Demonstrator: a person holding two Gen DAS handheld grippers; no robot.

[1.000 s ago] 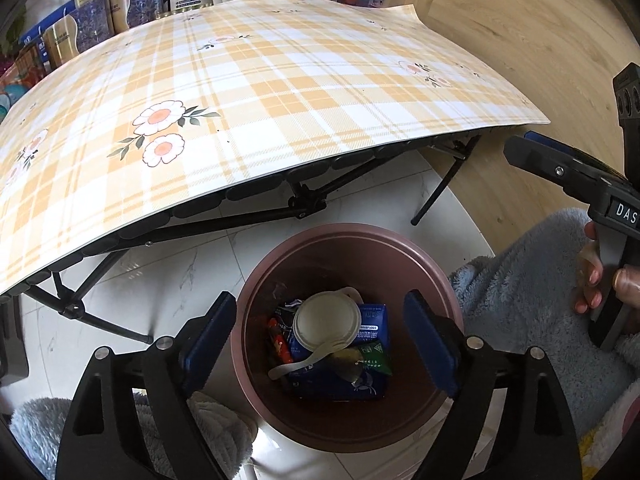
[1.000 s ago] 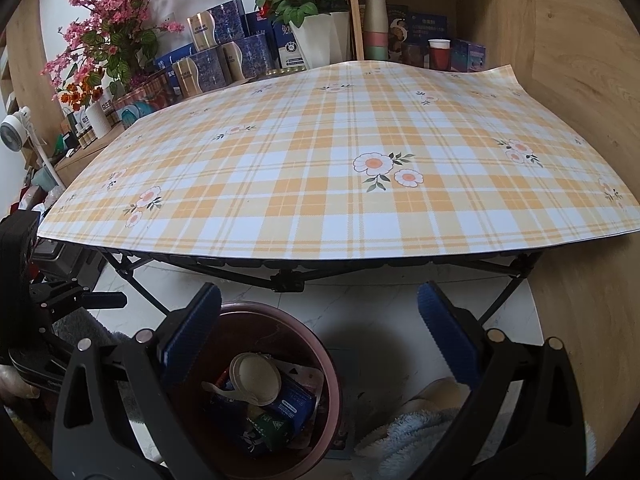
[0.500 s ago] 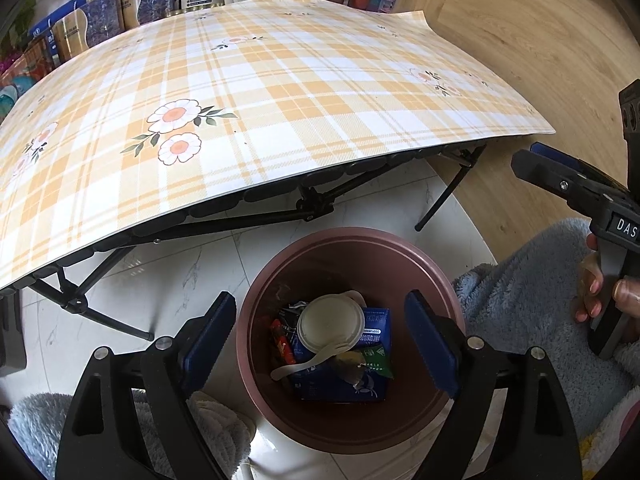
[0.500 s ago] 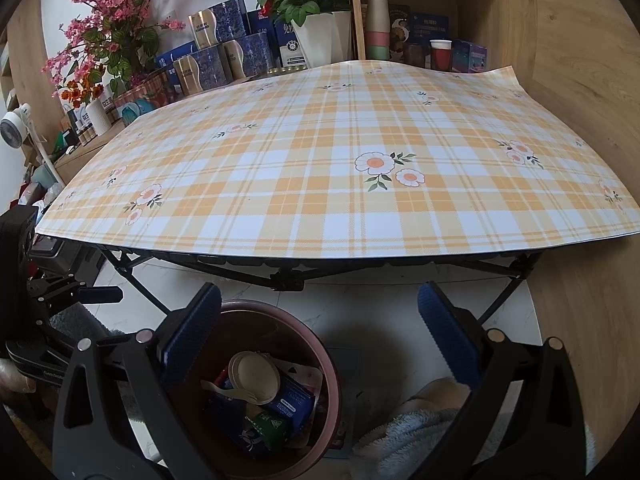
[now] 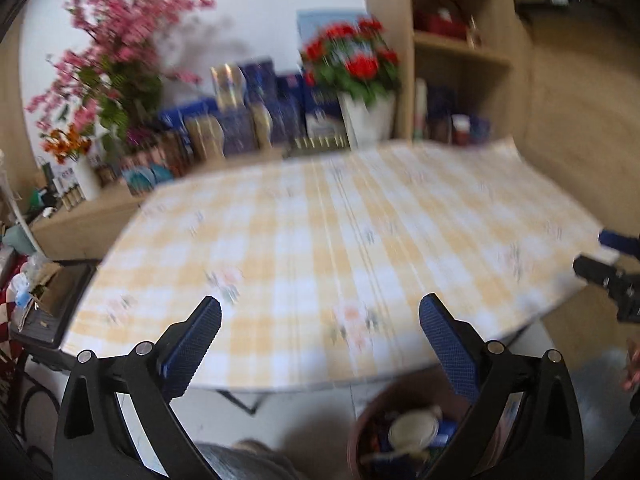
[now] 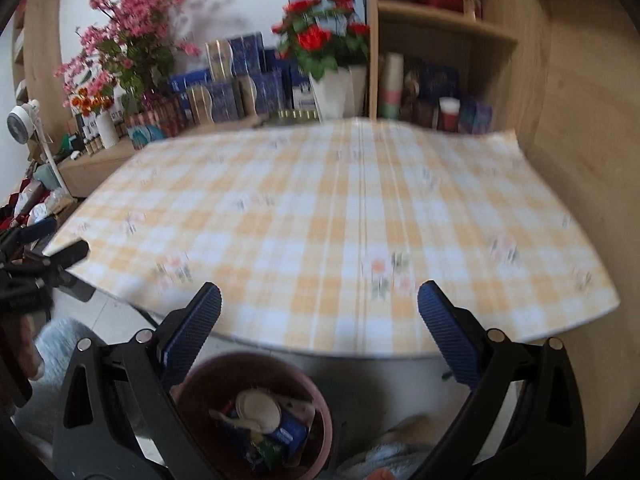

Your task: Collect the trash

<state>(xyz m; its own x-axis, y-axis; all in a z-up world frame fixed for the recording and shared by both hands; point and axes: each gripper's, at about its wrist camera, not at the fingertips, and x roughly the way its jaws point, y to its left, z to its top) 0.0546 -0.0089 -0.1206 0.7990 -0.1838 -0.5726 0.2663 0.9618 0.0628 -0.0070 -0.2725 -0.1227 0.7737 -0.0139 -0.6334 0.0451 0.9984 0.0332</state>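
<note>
Both claws (image 5: 320, 336) (image 6: 319, 322) wide apart, empty; bin (image 6: 320, 404) trash blurred, partly behind black fingers (image 6: 192, 332).

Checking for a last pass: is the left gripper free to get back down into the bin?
Probably yes. The left gripper is open and empty, and the bin sits uncovered on the floor below it, beyond the table edge.

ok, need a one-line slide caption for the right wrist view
Right gripper, jaws open and empty, above the trash-filled bin beside the plaid-covered table.
</note>
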